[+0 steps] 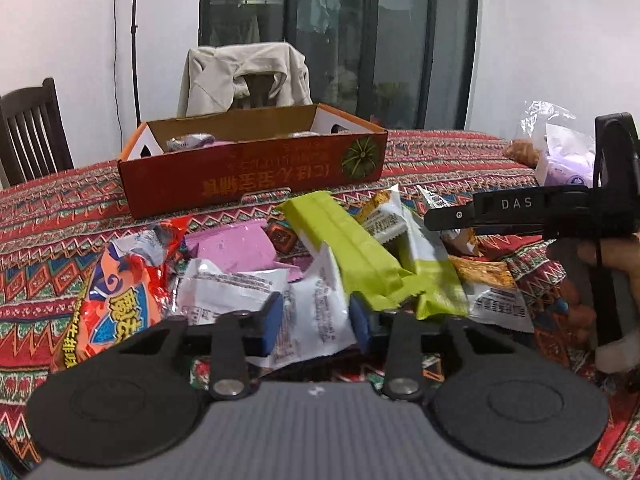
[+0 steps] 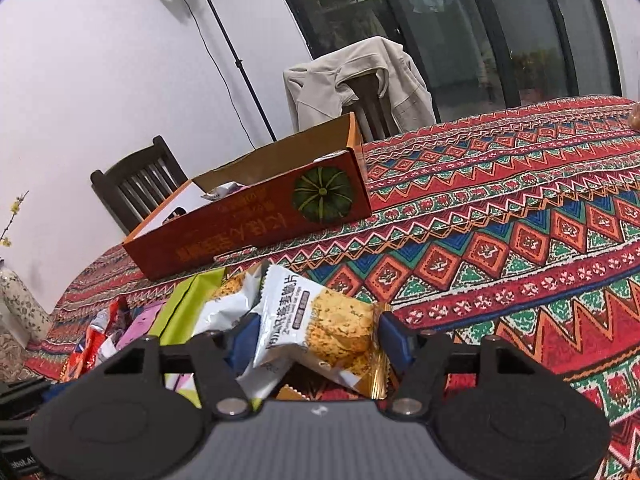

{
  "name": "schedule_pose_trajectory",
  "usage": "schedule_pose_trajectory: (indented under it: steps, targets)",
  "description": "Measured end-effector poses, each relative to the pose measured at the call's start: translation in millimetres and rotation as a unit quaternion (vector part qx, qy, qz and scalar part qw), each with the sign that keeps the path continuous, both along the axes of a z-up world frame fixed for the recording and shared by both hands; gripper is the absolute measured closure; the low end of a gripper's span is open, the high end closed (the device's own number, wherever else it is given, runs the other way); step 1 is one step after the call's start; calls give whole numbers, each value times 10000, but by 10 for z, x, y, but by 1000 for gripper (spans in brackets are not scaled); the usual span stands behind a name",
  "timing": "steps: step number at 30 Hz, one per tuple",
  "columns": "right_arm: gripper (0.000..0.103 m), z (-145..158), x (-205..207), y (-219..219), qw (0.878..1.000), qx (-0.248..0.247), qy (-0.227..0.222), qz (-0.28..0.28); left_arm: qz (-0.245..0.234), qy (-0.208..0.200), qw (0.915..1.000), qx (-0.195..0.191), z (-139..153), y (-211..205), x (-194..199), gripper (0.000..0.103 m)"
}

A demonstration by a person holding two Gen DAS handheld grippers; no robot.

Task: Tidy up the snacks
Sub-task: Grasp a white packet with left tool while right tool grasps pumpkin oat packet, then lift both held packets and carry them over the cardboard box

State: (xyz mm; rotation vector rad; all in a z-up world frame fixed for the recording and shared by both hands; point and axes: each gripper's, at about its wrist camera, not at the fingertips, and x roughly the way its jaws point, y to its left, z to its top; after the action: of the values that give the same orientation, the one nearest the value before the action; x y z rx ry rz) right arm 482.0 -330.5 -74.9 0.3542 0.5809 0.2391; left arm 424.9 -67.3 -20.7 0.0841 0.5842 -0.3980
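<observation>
Cardboard, orange-red and printed with a green pumpkin, the open box (image 1: 256,168) stands at the far side of the patterned tablecloth (image 2: 520,208) with a few packets already lying in it, likely the place where the snacks are gathered. Just in front of the box lies the loose pile, led by a lime-green packet (image 1: 352,248). At the near edge of it, the left gripper (image 1: 316,320) has its jaws narrowed around a white wrapper (image 1: 312,312), while the right gripper (image 2: 316,336) stands half closed about a cracker packet (image 2: 320,320), apparently picking both up for the box.
</observation>
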Motion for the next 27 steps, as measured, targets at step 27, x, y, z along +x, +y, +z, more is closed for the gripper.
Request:
schedule_pose_trajectory:
  steps: [27]
  targets:
    - [51, 865, -2044, 460, 9873, -662, -1026, 1017, 830, -1145, 9866, -808, 1014, 587, -1621, 97]
